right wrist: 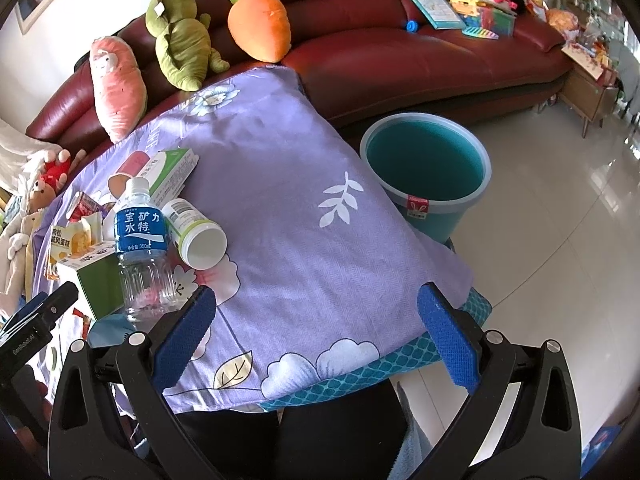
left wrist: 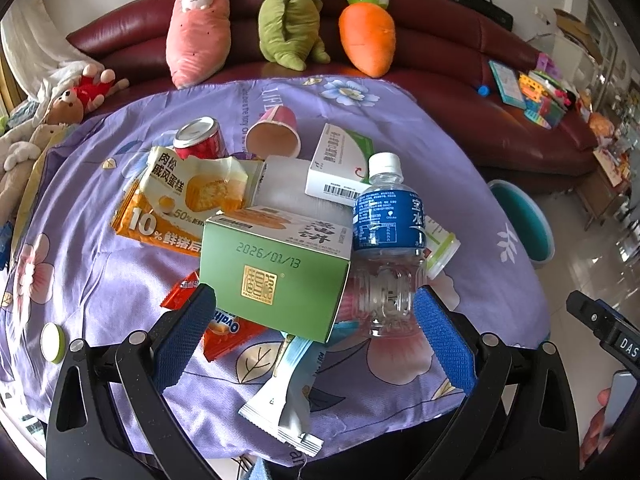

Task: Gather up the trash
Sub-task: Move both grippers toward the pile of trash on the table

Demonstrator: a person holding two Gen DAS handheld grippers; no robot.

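Gaping, both hand-held grippers, left (left wrist: pixel 314 320), right (right wrist: pixel 316 320), hold nothing; teal bucket (right wrist: pixel 426 200) empty; trash pile (left wrist: pixel 276 216) on table

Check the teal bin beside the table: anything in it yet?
Empty as far as visible: the teal bin shows only bare inner wall and floor.

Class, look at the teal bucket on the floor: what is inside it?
The teal bucket shows only bare teal inner wall; no trash visible. Its bottom is hidden by the near rim.

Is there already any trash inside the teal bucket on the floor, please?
No, the right wrist view shows the teal bucket with a bare interior, nothing lying in it.
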